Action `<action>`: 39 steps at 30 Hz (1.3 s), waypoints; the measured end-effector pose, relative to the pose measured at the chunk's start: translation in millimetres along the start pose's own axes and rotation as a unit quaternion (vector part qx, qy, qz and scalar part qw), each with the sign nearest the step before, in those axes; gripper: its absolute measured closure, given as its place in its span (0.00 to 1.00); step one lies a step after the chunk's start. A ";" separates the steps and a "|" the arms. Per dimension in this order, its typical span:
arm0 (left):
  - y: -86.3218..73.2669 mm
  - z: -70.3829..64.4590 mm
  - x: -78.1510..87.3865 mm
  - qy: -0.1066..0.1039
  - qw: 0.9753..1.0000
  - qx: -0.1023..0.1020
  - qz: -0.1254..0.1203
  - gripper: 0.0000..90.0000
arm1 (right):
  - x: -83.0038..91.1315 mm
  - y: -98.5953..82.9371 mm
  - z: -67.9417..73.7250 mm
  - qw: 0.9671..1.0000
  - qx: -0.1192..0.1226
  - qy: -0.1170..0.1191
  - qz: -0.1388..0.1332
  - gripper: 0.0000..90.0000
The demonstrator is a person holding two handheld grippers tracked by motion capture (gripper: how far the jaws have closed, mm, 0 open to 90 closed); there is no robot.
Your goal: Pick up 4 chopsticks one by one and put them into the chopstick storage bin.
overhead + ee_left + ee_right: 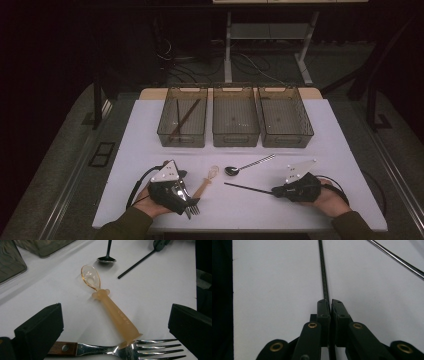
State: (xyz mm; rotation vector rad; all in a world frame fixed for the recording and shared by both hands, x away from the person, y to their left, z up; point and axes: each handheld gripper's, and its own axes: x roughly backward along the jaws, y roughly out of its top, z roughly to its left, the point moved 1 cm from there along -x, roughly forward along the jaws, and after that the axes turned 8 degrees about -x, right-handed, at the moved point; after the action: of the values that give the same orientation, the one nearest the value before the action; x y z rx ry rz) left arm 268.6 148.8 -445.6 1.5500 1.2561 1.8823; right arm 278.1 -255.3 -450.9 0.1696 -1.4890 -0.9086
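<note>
**Chopstick pinched, fork waiting between open jaws**

Nearest the high camera, the person's two hands rest at the front edge of the white worktop (pixel 320 130), each holding tongs. The right tongs (pixel 276 190) are closed on the near end of a thin black chopstick (pixel 247 187), which lies flat and points left toward the middle of the worktop. The left tongs (pixel 187 200) stand wide open with nothing held, jaws either side of a steel fork (pixel 193 207) with a wooden handle.

The chopstick looks light, stiff and narrow; gripped at its very end it will likely swing or twist, so a hold nearer its middle would be steadier. Its smooth surface may slip between flat pads. The fork seems heavier and rigid; its neck, between handle and tines, looks like the best place to grip.

From the left gripper view, a translucent amber spoon (pixel 110 305) touches the fork's (pixel 120 350) tines with the end of its handle, a contact too small to read from above. Beyond it lies a dark metal spoon (pixel 107 258). The right gripper view shows the jaws pressed together on the chopstick (pixel 323 272). Only from above do three clear bins (pixel 235 117) appear at the back of the worktop; the left one already holds a chopstick-like stick.
</note>
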 end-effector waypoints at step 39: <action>-2.8 4.4 0.9 0.006 1.000 0.009 0.001 0.00 | 37.1 11.5 -9.2 0.992 -0.062 0.013 -0.109 0.96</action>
State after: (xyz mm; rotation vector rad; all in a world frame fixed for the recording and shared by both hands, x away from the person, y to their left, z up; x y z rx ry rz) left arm 271.8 152.7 -447.4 1.5508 1.2803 1.8888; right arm 284.9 -274.0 -416.3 0.2553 -1.4038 -1.1680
